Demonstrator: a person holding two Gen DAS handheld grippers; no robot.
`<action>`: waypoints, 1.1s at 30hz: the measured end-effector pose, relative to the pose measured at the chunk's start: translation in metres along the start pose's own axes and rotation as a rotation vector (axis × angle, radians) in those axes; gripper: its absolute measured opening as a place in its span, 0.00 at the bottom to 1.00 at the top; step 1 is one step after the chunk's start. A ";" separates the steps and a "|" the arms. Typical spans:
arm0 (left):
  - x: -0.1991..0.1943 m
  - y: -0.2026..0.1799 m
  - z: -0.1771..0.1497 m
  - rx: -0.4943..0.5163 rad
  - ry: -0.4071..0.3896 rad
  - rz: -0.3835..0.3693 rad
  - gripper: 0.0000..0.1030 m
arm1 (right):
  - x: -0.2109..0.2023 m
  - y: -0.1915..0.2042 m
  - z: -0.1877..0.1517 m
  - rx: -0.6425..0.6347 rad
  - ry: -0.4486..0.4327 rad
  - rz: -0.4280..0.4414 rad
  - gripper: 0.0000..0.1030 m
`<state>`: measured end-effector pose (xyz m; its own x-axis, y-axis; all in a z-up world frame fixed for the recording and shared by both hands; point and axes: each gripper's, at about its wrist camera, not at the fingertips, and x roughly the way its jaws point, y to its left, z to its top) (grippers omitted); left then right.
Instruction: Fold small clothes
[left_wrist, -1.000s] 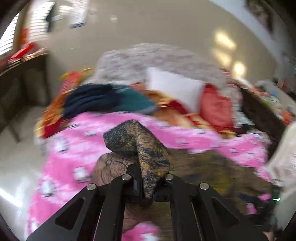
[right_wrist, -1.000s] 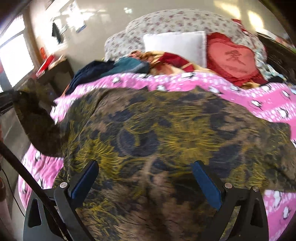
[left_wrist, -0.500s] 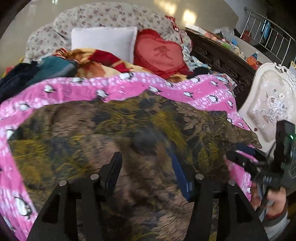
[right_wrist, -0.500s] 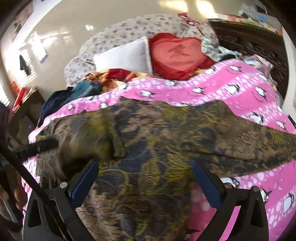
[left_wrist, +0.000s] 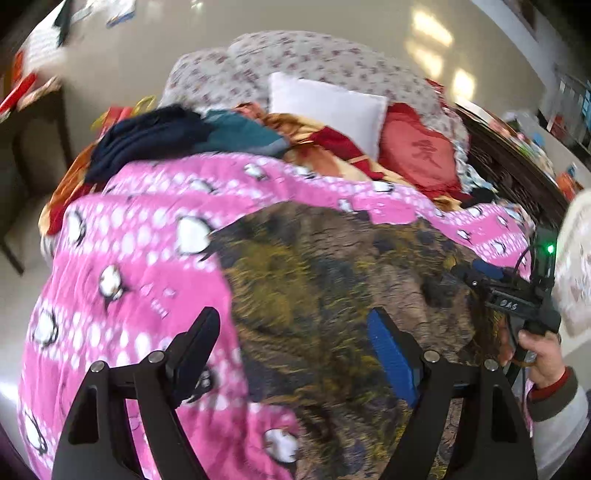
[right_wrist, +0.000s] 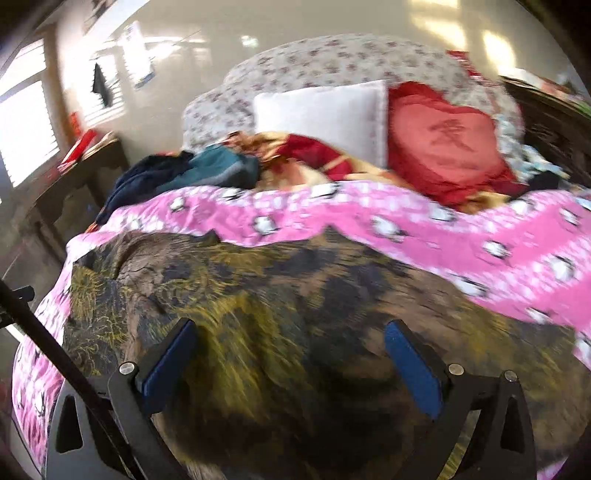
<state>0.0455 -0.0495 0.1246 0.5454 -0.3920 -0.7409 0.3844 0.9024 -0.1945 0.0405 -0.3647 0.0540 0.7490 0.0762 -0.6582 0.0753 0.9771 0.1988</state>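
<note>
A dark brown and yellow patterned garment (left_wrist: 332, 295) lies spread flat on the pink penguin-print blanket (left_wrist: 129, 258); it also shows in the right wrist view (right_wrist: 295, 314). My left gripper (left_wrist: 295, 332) is open and empty, hovering over the garment's left edge. My right gripper (right_wrist: 291, 343) is open and empty, above the garment's near part. The right gripper also shows in the left wrist view (left_wrist: 480, 273) at the garment's right edge, held by a hand.
At the bed's far end lie a white pillow (right_wrist: 325, 114), a red heart cushion (right_wrist: 450, 140), a floral bolster (right_wrist: 332, 62) and a pile of dark blue and teal clothes (right_wrist: 184, 173). A dark wooden table (right_wrist: 74, 177) stands left of the bed.
One second ago my left gripper was shut on a corner of the garment, lifted. It has let go and opened; the garment now lies flat. Both cameras have shifted.
</note>
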 end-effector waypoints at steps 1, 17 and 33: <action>0.000 0.005 -0.001 -0.009 -0.003 0.011 0.79 | 0.006 0.003 -0.001 -0.011 0.008 0.007 0.81; 0.029 -0.032 0.014 0.056 -0.036 0.064 0.79 | -0.082 -0.073 0.014 0.081 -0.127 -0.262 0.06; 0.117 -0.034 0.041 0.047 0.028 0.286 0.79 | -0.070 -0.154 0.000 0.313 -0.021 -0.332 0.62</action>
<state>0.1266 -0.1332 0.0707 0.6157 -0.1173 -0.7792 0.2523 0.9661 0.0539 -0.0230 -0.5209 0.0695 0.6634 -0.2384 -0.7093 0.5068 0.8405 0.1915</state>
